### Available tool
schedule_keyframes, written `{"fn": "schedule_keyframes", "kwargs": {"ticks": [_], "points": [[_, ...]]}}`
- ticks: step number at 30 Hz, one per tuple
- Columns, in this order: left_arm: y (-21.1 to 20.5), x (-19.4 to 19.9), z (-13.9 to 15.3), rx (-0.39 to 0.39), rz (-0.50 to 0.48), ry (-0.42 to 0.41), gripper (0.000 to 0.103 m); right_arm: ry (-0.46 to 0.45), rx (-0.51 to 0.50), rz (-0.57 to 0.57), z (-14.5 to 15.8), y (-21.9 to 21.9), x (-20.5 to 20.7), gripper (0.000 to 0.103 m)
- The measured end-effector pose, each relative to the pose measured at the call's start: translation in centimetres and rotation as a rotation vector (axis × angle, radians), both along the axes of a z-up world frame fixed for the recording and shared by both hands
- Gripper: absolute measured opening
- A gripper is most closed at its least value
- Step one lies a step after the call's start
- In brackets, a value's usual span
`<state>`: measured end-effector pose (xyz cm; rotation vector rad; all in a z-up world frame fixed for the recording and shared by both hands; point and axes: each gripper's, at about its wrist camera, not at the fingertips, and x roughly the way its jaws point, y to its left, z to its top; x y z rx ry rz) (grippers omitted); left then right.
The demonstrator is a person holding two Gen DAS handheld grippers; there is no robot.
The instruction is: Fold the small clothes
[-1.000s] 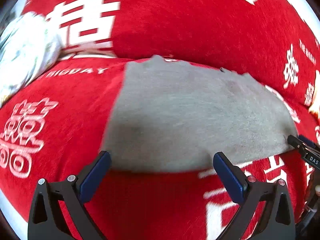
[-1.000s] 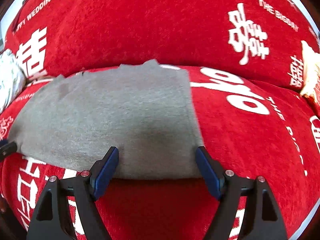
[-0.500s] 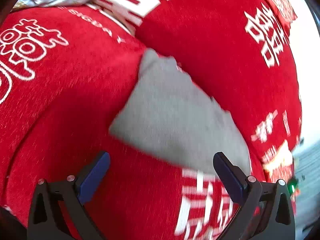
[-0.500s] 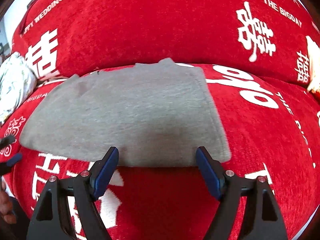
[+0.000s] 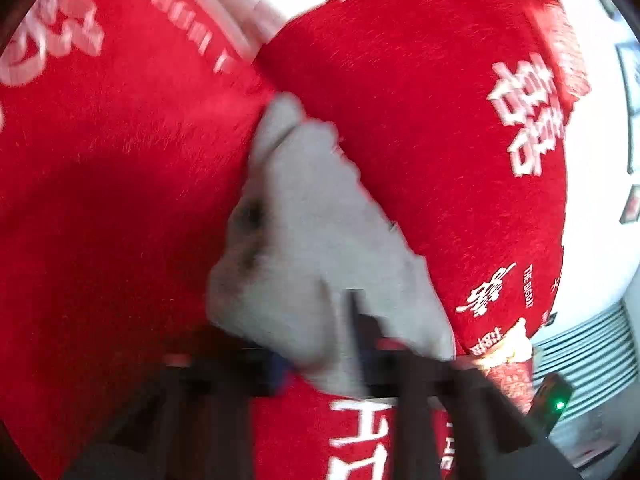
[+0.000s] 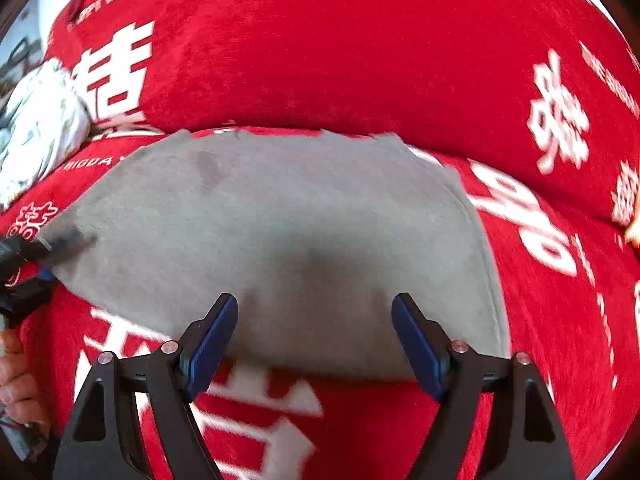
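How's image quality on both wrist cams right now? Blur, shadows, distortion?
Left wrist view: heavy motion blur; the left gripper is smeared dark, its jaws having just closed on the grey garment. Right wrist view: mostly sharp, mild blur at the edges; a soft shadow falls on the garment ahead of the open right gripper. Both views: strong fisheye bulge on the red sofa cover.

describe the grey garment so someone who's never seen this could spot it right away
Start from the red sofa cover printed with white characters. Spread flat on its seat, in front of the backrest, lies the grey garment. It is the only plain grey piece there, unlike the white patterned cloth bunched at the far left, and the left gripper has just closed on its left corner.
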<state>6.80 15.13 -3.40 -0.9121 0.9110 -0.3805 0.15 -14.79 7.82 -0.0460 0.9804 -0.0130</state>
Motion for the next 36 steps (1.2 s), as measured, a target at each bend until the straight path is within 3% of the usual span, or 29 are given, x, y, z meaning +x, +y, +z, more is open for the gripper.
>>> {"fn": "schedule_keyframes", "kwargs": {"ticks": [2,6,10,18,20,22,24,25,26,28,30,36], "points": [[1.0,0.1,-0.2,-0.107,0.012,-0.015,0.010,-0.013,-0.023,0.033,0.7,1.6,1.8,0.082],[1.2,1.0,0.0,-0.100,0.007,-0.010,0.010,-0.017,0.004,0.082,1.9,4.8,6.2,0.082],[1.6,1.7,-0.2,-0.128,0.015,0.013,0.010,0.043,0.081,0.140,1.7,8.9,11.7,0.083],[1.6,1.8,0.0,-0.078,-0.006,0.019,0.010,0.269,0.182,0.165,-3.4,17.8,21.4,0.084],[1.6,1.8,-0.1,-0.075,-0.011,0.027,0.010,0.341,0.166,0.182,-5.4,20.1,22.5,0.085],[1.6,1.9,-0.1,-0.063,-0.014,0.036,0.010,0.319,0.017,0.223,-6.7,22.5,22.7,0.089],[1.3,1.9,0.3,-0.029,-0.017,0.028,0.010,0.311,-0.142,0.276,-8.0,24.2,22.5,0.083],[1.1,1.8,0.6,0.001,-0.019,0.021,0.010,0.282,-0.168,0.296,-8.1,24.6,22.2,0.075],[0.8,1.8,1.0,0.038,-0.022,0.012,0.010,0.275,-0.180,0.284,-7.8,24.7,22.4,0.055],[0.1,1.6,1.9,0.102,-0.025,-0.014,0.010,0.263,-0.174,0.250,-7.1,23.6,22.7,0.028],[-0.4,1.4,2.7,0.139,-0.025,-0.035,0.010,0.256,-0.113,0.247,-6.3,22.5,22.7,0.023],[-2.6,0.4,5.4,0.285,-0.040,-0.110,0.010,0.217,0.055,0.218,-4.0,19.1,22.5,0.022]]}}
